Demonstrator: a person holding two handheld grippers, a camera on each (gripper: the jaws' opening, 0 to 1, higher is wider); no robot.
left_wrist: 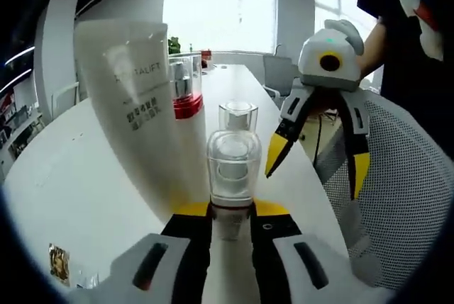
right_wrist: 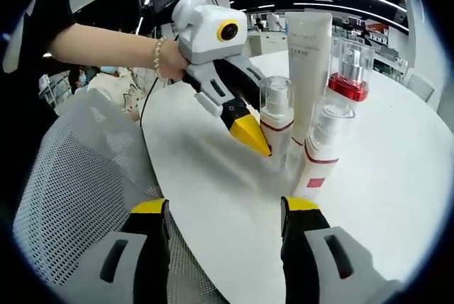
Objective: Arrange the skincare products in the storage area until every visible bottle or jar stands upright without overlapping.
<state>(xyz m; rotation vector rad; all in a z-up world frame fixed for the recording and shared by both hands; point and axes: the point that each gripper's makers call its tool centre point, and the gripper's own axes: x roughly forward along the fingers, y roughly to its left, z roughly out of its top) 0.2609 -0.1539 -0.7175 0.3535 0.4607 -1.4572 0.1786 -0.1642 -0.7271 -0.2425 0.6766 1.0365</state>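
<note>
Left gripper (left_wrist: 231, 227): jaws closed on the lower body of a small clear-capped bottle (left_wrist: 233, 176), held upright over the white table (left_wrist: 78, 176); seen from the right gripper view as the gripper (right_wrist: 252, 134) with yellow tips pressed to that bottle (right_wrist: 276, 123).

Right gripper (right_wrist: 225, 222): jaws spread wide, holding nothing, hovering over the table edge (right_wrist: 213, 205) and a mesh chair back (right_wrist: 78, 176); in the left gripper view (left_wrist: 319, 159), held above the table's right side with jaws apart, nothing between them.

Skincare products, grouped upright on the table:
- Tall white tube (left_wrist: 135, 98), printed lettering, standing on its cap; just left of the held bottle. In the right gripper view (right_wrist: 309, 63), behind the others.
- Pump bottle with red collar (left_wrist: 186, 95) under a clear cover, just beside the tube; in the right gripper view (right_wrist: 349, 70), at the group's right.
- Second clear-capped bottle (left_wrist: 237, 115), directly behind the held one; in the right gripper view (right_wrist: 319, 152), nearest the camera, white body with red band and red label.

Mesh chair (left_wrist: 404, 190) beside the table's right edge. A person's arm (right_wrist: 106, 45) with a bead bracelet holding the left gripper.
</note>
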